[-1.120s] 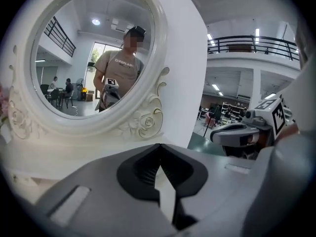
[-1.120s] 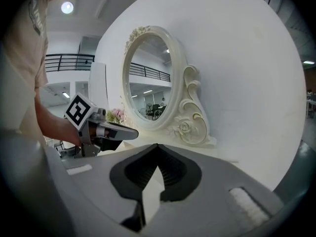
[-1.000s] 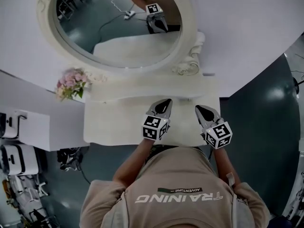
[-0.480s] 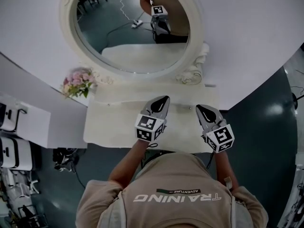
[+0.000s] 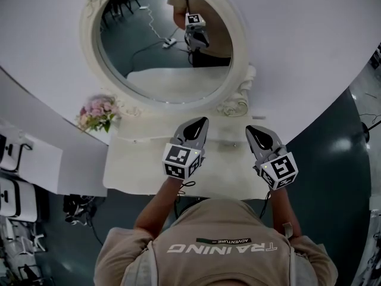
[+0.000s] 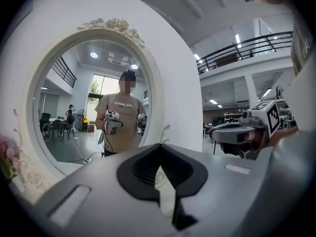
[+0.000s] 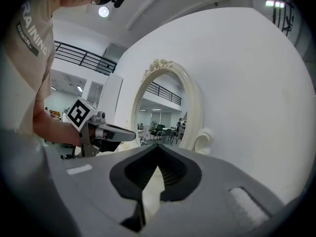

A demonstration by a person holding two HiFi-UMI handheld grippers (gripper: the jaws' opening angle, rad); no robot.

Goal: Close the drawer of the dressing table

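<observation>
Hovering: left claw [image 5: 201,124] and right claw [image 5: 256,134], side by side and not touching, above the right half of the desk [image 5: 137,159], tips pointing toward the far wall [image 5: 309,52].
Left claw state: jaws pressed together at the tips, nothing between them.
Right claw state: jaws together too, empty.
Desk: cream dressing table against the white wall, just in front of the person [image 5: 220,231].
Drawer: no view shows its front, so I cannot tell whether it is out or in.
Mirror [image 5: 166,46]: oval, cream frame, at the desk's far edge, reflecting the person.
Flowers [image 5: 97,113]: pink bunch at the desk's far left corner.
</observation>
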